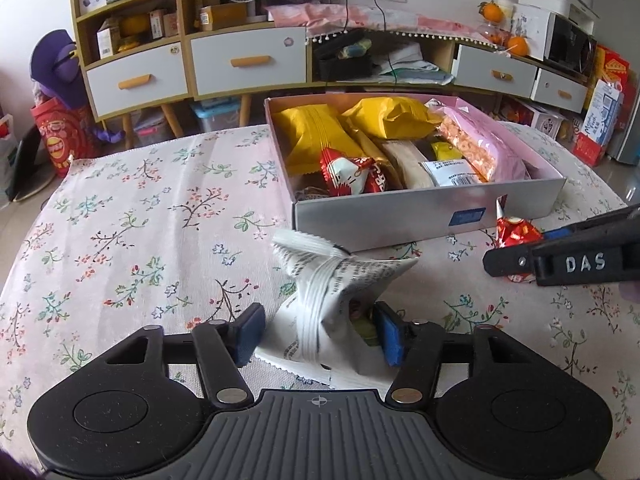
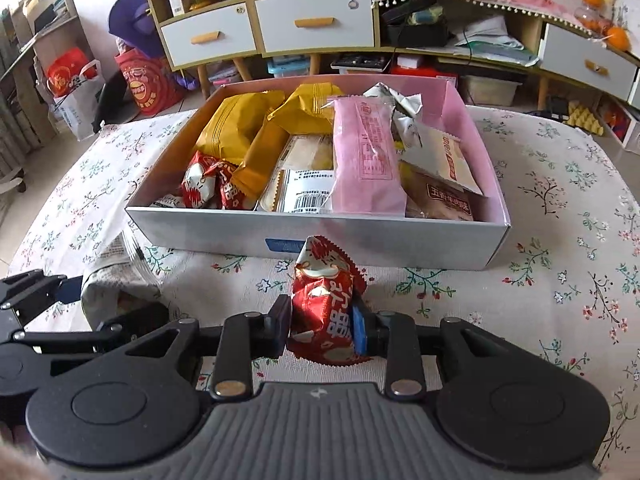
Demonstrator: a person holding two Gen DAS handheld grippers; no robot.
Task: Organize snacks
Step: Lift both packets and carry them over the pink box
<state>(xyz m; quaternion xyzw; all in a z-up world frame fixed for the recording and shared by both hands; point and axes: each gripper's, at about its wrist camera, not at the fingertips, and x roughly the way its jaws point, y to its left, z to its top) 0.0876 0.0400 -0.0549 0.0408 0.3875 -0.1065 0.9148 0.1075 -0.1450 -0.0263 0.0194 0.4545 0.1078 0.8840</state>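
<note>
A crumpled white snack packet with black print lies on the floral tablecloth, between the blue pads of my left gripper. The right pad touches it and the left pad stands a little apart, so the jaws are open. My right gripper is shut on a red snack packet, just in front of the box. The box is white outside and pink inside. It holds several yellow, pink, red and white packets. In the left wrist view a finger of the right gripper shows at the right with the red packet.
The table wears a floral cloth and its round edge falls away left and right. Behind it stands a wooden cabinet with white drawers. Red bags sit on the floor. The left gripper's linkage is close beside my right gripper.
</note>
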